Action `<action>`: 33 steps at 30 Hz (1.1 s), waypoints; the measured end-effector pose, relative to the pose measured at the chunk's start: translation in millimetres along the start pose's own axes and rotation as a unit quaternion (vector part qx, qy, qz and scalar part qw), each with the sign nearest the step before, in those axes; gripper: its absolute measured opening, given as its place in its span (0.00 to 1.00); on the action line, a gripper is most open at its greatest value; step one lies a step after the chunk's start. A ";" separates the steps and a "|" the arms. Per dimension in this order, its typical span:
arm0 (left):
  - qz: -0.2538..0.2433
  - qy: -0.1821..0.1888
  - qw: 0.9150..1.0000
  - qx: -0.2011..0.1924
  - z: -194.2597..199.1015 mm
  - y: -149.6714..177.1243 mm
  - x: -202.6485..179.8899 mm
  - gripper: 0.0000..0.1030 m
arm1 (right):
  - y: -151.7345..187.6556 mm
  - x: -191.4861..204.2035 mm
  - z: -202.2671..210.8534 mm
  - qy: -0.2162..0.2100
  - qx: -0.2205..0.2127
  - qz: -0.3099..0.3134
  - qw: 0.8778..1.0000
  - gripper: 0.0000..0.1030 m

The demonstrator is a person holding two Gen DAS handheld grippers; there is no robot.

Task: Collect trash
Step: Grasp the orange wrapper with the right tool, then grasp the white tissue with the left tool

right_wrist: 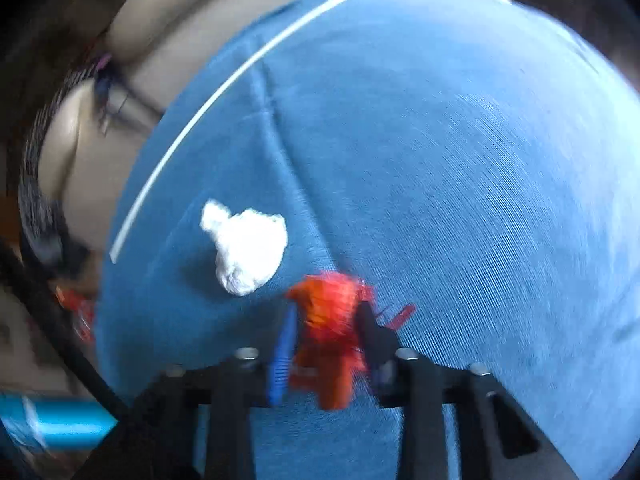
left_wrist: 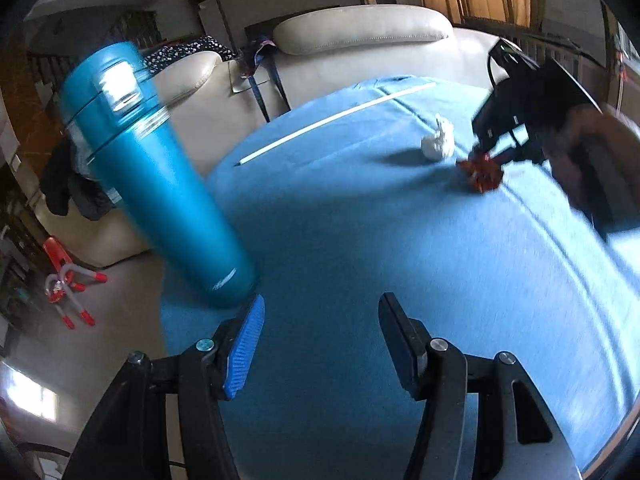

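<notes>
On the left wrist view, my left gripper (left_wrist: pixel 320 344) sits at six o'clock with its jaws spread wide and nothing between them, only blue cloth (left_wrist: pixel 340 240) beneath. At ten o'clock a teal bottle (left_wrist: pixel 156 176) stands on the cloth near its edge, leaning in the fisheye, just beyond my left finger. Toward two o'clock I see a white wad (left_wrist: pixel 439 142) lying on the cloth, and just beside it, at three o'clock, a red wrapper (left_wrist: pixel 482 172) with my right gripper (left_wrist: pixel 490 154) down on it. A white stripe (left_wrist: pixel 336 120) runs along the cloth toward twelve, with a cream sofa (left_wrist: pixel 360 36) behind. Over on the right wrist view, my right gripper (right_wrist: pixel 326 328) is closed on the red wrapper (right_wrist: pixel 326 320), which fills the gap between the blue pad and the black finger at six o'clock. The white wad (right_wrist: pixel 246 246) lies on the cloth (right_wrist: pixel 440 160) at nine o'clock of the wrapper, near but apart. The bottle (right_wrist: pixel 52 420) shows blurred at eight o'clock.
</notes>
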State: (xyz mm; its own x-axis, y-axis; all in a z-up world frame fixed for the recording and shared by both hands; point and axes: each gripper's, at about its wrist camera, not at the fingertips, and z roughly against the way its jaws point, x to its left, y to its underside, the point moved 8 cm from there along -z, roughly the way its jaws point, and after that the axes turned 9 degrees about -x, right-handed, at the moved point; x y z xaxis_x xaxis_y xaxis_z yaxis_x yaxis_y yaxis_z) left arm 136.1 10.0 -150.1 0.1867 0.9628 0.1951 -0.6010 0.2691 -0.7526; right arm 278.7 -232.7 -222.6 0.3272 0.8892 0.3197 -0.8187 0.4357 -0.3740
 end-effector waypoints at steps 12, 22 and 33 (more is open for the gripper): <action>0.071 0.083 0.994 0.029 -112.0 -107.9 -76.9 0.66 | 23.8 -65.7 84.8 -0.086 -0.073 0.063 0.992 0.24; 0.096 0.096 0.987 0.082 -204.4 -135.7 -126.1 0.67 | 85.1 -167.8 176.8 -0.103 -0.123 0.048 0.986 0.24; 0.101 0.131 0.981 0.097 -207.6 -133.9 -148.4 0.37 | 115.5 -194.5 193.3 -0.111 -0.141 0.020 0.984 0.24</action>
State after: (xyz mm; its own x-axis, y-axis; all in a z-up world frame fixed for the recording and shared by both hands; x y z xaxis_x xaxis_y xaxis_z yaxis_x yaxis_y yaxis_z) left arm 350.2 -173.8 -208.8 0.2257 0.9651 -0.1330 -0.7787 0.0967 -0.6198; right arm 29.3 -382.3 -159.7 0.1603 0.8678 0.4703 -0.6547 0.4501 -0.6073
